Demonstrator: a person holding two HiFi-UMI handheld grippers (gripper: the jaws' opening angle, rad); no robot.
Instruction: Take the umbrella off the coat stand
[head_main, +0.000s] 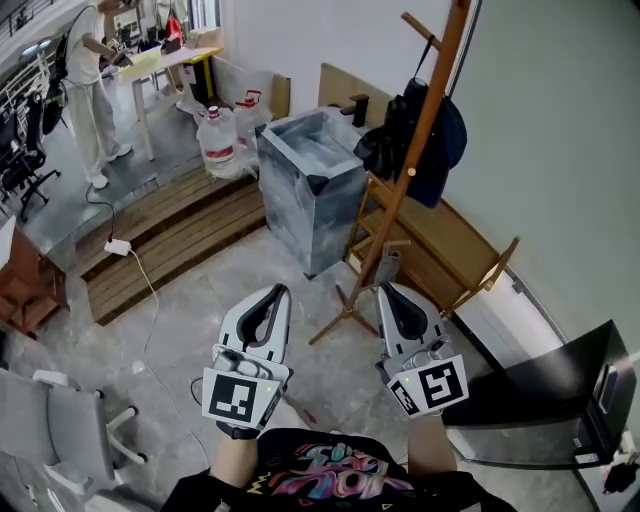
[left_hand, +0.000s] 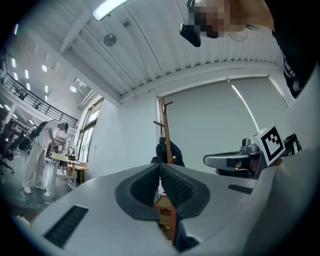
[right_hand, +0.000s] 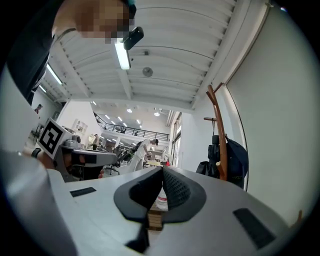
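The wooden coat stand (head_main: 420, 125) leans up the right of the head view, by the pale wall. A black folded umbrella (head_main: 398, 125) hangs on its left side, beside a dark navy bag (head_main: 443, 150). My left gripper (head_main: 278, 292) and right gripper (head_main: 388, 290) are held low in front of the stand's feet, well short of the umbrella, both shut and empty. In the right gripper view the umbrella (right_hand: 214, 147) hangs left of the pole (right_hand: 220, 145), beyond the shut jaws of the right gripper (right_hand: 162, 170). In the left gripper view the stand (left_hand: 165, 130) rises behind the left gripper (left_hand: 159, 167).
A grey marbled box (head_main: 315, 180) stands left of the stand, with water bottles (head_main: 220, 135) behind it. A wooden chair (head_main: 440, 250) sits at the stand's base. Wooden steps (head_main: 170, 230), a power strip (head_main: 118, 247), an office chair (head_main: 70, 430), a black cabinet (head_main: 550, 400) and a person (head_main: 90, 80) are around.
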